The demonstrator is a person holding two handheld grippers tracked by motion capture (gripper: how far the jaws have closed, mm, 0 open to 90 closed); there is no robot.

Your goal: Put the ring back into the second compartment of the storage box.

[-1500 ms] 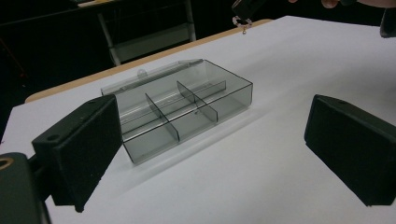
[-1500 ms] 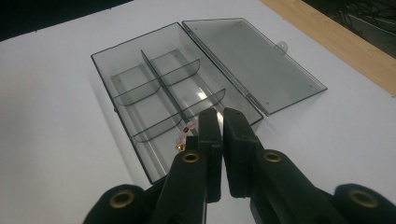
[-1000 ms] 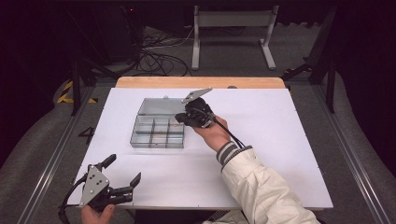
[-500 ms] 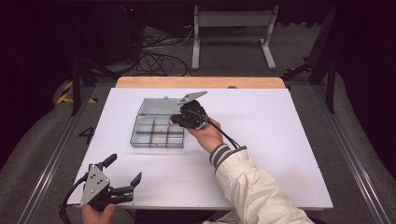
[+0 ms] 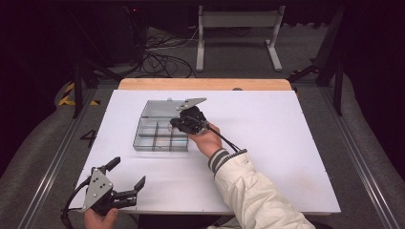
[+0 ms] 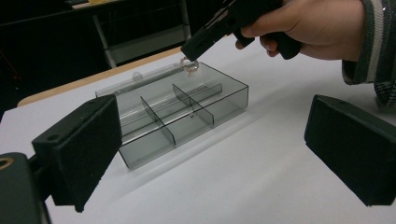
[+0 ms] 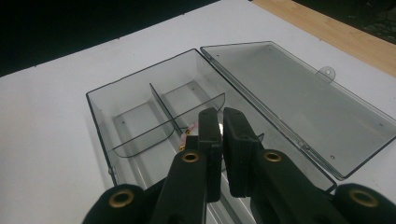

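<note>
At the near left corner of the white table (image 5: 286, 143) the left gripper (image 5: 125, 180) sits low in the person's left hand (image 5: 99, 218), just over the near edge. Its two black jaws stand wide apart with nothing between them, and in the left gripper view they frame the box from the near side.

Further in, left of the table's middle and closer to the far edge than the near one, lies the clear plastic box (image 5: 155, 138). Thin walls split it into several compartments, and its lid (image 5: 162, 108) is folded back flat on the table toward the far edge, hinged to the box's far wall.

Over the right end of the box hangs the right gripper (image 5: 177, 123), held in the person's right hand (image 5: 205, 138), with a pale sleeve (image 5: 258, 195) running back to the near edge. Its jaws are pressed nearly together, tips tilted down into the box. Pinched between the tips is a small ring (image 6: 189, 65), a pale metal loop that looks to carry a small ornament; it is too small to tell more. In the left gripper view the ring (image 6: 189, 65) hangs at the level of the box's far rim, above the compartment at the far right end. In the right gripper view a little gold and pink shows beside the shut tips, above the box floor.
</note>
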